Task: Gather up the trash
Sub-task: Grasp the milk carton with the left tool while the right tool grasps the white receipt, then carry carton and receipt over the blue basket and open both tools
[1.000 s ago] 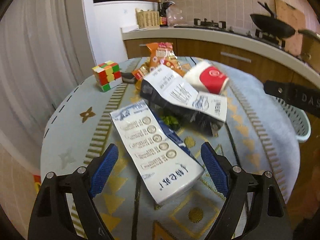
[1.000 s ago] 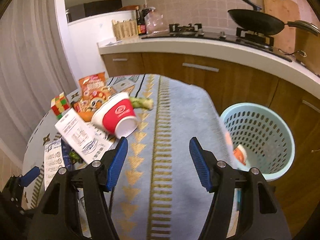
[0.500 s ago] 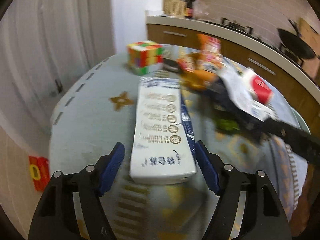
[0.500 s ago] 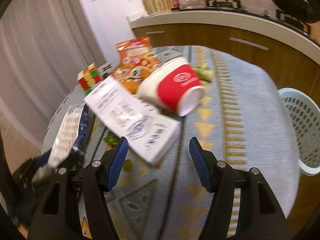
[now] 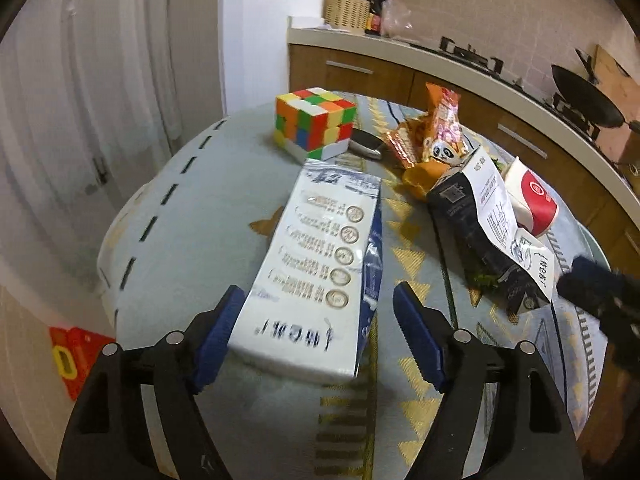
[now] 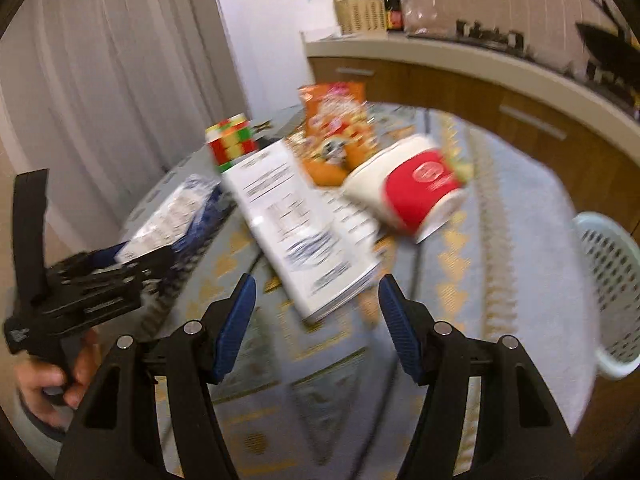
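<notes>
Blue pads frame most of what we see. Our left gripper (image 5: 320, 322) straddles the near end of a white-and-blue carton (image 5: 320, 264) lying flat on the patterned tablecloth (image 5: 180, 240); its jaws are opening, the left pad close against the carton's side and the right pad clear of it, so the carton sits between them unclamped. Beyond the carton stands a puzzle cube (image 5: 314, 122), and to its right lie orange snack wrappers (image 5: 434, 130), a dark box with a white printed face (image 5: 486, 220) and a tipped red-and-white paper cup (image 5: 534, 202).

From the right wrist view, our right gripper (image 6: 314, 316) hangs released over the cloth with nothing in its grasp; the near corner of that printed box (image 6: 304, 228) reaches in just between and beyond the fingertips. The paper cup (image 6: 412, 192) lies on its side just right of the box, touching it as far as we can judge through the blur. A pale perforated basket (image 6: 608, 280) sits off the table's right edge. At the left, a hand (image 6: 52, 380) holds the other tool's black handle.
</notes>
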Demonstrator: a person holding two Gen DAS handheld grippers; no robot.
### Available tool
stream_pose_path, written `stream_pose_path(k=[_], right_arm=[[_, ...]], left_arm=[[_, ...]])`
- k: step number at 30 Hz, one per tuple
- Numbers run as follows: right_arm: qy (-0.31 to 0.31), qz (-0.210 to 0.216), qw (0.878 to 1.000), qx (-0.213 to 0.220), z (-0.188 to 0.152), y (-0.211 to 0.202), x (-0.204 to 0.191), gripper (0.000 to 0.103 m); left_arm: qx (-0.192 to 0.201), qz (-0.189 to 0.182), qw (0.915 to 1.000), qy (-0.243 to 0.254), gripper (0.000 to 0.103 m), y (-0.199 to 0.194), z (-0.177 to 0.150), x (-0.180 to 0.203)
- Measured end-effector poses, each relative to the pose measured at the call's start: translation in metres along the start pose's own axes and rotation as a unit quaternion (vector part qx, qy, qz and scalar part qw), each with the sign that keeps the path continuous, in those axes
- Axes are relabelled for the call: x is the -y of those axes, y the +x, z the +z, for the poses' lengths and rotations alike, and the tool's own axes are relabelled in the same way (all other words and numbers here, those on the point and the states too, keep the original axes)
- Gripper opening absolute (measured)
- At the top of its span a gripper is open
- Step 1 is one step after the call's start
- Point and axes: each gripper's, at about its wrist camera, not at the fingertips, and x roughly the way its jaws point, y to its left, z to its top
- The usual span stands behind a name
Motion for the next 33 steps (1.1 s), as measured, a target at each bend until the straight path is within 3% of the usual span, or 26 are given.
stream_pose_path(k=[6,10,12,18,19,21,27,33], right_arm=[[-0.066,0.014,0.998,-0.013,0.022,0.025,-0.012,0.061],[-0.095,0.017,0.995,-0.012,0.027,0.038,-0.023,0.067],[-0.101,0.011,0.995,-0.017,0.029,0.046,-0.026,0.068],[-0.087,0.020,0.995,-0.040,0.035,0.067,-0.022,0.067],[-0.087,0.020,0.995,-0.042,0.034,0.069,-0.022,0.067],[-0.085,0.023,0.995,-0.046,0.031,0.071,-0.022,0.056],[-0.067,0.036,0.997,-0.007,0.032,0.043,-0.019,0.053],[-0.050,0.021,0.997,0.048,0.042,-0.004,-0.005,0.053]], left_arm=[[-0.018,0.001,0.9998,0.007,0.075,0.017,0.012,0.004],[-0.029,-0.008,0.9996,-0.002,0.073,0.027,0.016,0.002],[-0.030,-0.007,0.9995,-0.001,0.066,0.029,0.017,0.004],[-0.028,-0.014,0.9995,-0.004,0.064,0.031,0.017,0.006],[-0.026,-0.019,0.9995,-0.007,0.064,0.031,0.017,0.005],[-0.023,-0.026,0.9993,-0.011,0.064,0.029,0.016,0.004],[0.007,-0.048,0.9986,-0.019,0.064,0.010,0.017,0.004],[0.052,-0.068,0.9963,-0.013,0.064,-0.023,0.028,0.017]])
